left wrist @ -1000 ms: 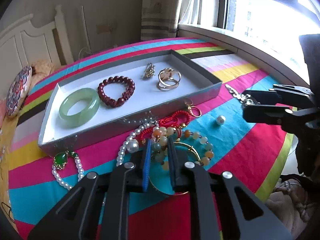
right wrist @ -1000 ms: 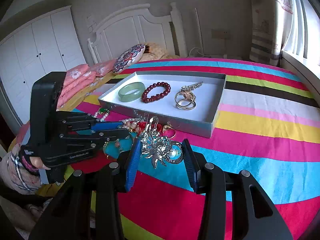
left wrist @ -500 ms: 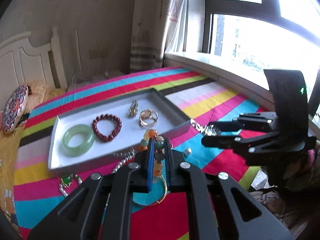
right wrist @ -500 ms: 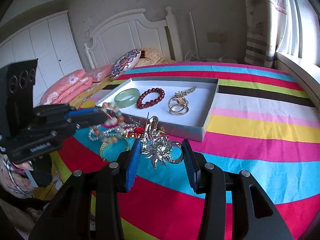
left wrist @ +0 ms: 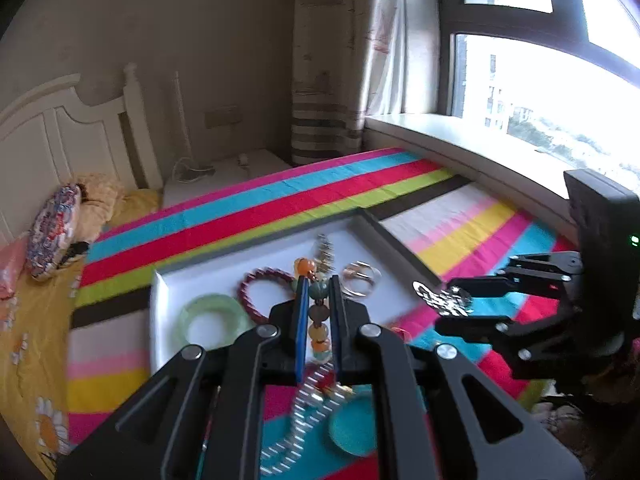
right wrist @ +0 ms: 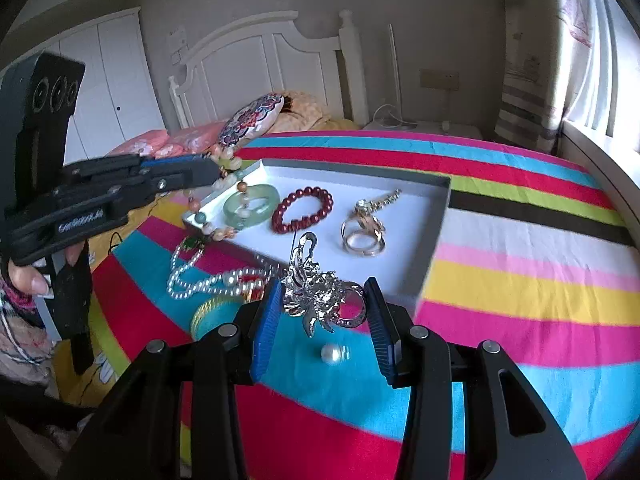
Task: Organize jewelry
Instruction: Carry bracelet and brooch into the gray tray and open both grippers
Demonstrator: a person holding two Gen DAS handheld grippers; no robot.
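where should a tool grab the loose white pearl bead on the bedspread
Take the round white pearl bead across its widest middle, coming straight down from above. It lies alone on the blue stripe of the striped bedspread, and a ball would likely roll away from a sideways approach.

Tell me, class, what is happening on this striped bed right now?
A person is sorting jewelry with a tool in each hand. The left tool is shut on a multicolored bead bracelet, lifted off the bedspread. The right tool grips a silver brooch. The white tray already holds a green bangle, a dark red bead bracelet and gold rings. A pearl necklace and a loose pearl lie on the bedspread.
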